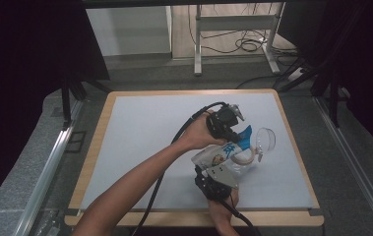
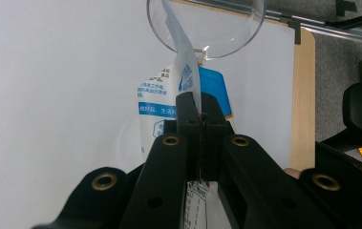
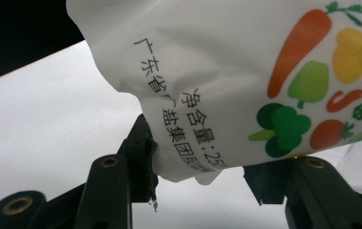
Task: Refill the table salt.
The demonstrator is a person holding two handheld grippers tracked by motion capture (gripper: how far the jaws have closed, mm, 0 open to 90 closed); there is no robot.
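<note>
Both tongs grip the same bag [image 1: 222,158] near the table's [image 1: 139,128] 5 o'clock edge: the left gripper [image 2: 201,113] is clamped shut on its thin top edge, while the right gripper [image 3: 200,179] holds the bag's bottom corner between half-open jaws. A clear bowl [image 1: 266,138] sits just beyond the bag's mouth, at 2 o'clock from it. To pour well, I'd judge, keep the top pinch steady over the bowl's rim and raise the bottom corner slowly.

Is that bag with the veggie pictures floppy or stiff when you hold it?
Probably floppy: the bag crumples and folds where the right gripper holds its bottom. Its thin top bends over by the left gripper. It looks smooth, so perhaps slippery.
</note>
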